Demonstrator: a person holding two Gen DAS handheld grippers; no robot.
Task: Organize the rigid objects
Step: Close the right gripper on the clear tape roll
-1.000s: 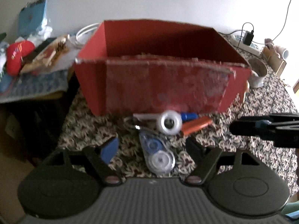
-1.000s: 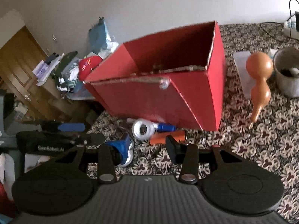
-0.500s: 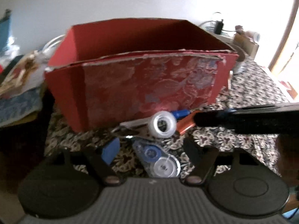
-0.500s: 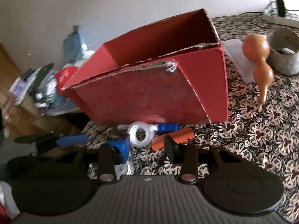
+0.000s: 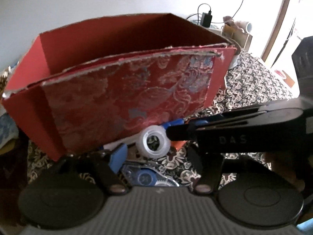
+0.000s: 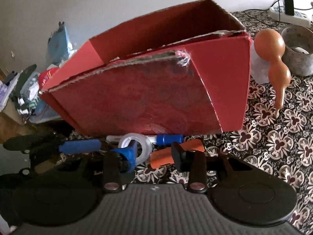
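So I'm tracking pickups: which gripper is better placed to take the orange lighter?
Right gripper: the orange lighter lies between its closing fingers. The left gripper hangs over the correction tape dispenser.

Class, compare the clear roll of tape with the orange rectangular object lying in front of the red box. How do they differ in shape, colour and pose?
The clear roll of tape is round with an open centre; the orange rectangular object is flat, long and solid. The tape is see-through and whitish; the orange object is opaque. The tape stands on its edge, showing its hole; the orange object lies flat. Both rest on the patterned tablecloth, close to the front of the red cardboard box.
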